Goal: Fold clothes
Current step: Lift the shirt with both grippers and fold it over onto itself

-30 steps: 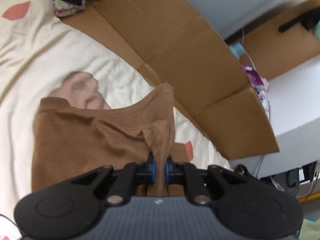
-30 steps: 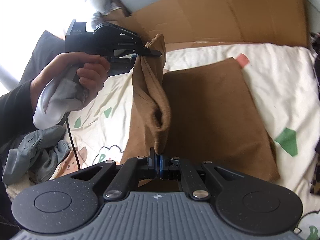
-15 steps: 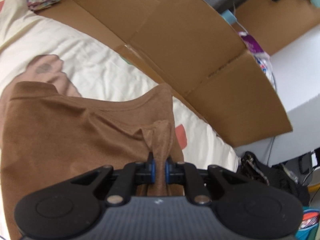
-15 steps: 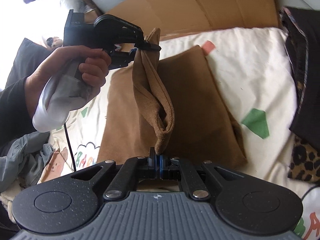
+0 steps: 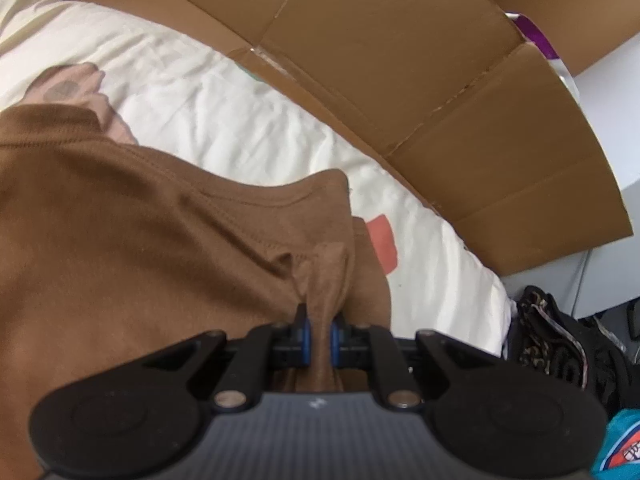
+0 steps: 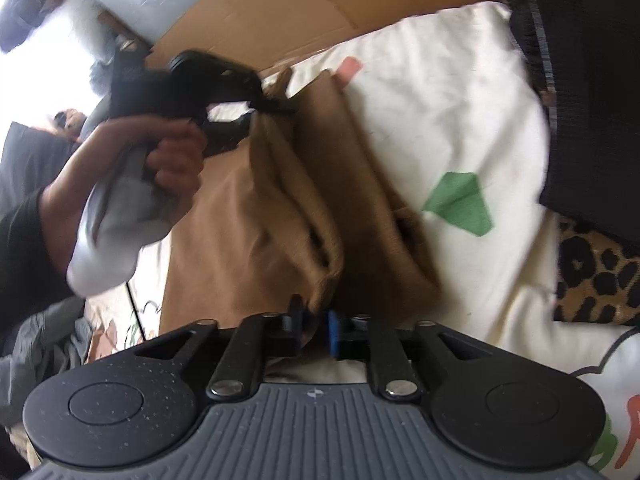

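Note:
A brown garment (image 5: 140, 248) lies partly folded on a cream printed bedsheet (image 5: 240, 120). My left gripper (image 5: 319, 336) is shut on a bunched corner of its edge. In the right wrist view the garment (image 6: 248, 248) hangs in a fold between both grippers. The left gripper (image 6: 276, 106) pinches its far corner there. My right gripper (image 6: 316, 330) has its jaws a little apart, with the near fabric corner between them and starting to slip out.
A flattened cardboard sheet (image 5: 400, 60) stands behind the bed. A black garment (image 6: 592, 92) and leopard-print cloth (image 6: 596, 276) lie at the right. Grey clothes (image 6: 44, 344) are piled at the left. The sheet (image 6: 440, 92) is bare to the right of the garment.
Both grippers carried the folded edge rightward and lower over the garment. The right gripper's jaws have parted slightly from fully shut. The left stays clamped.

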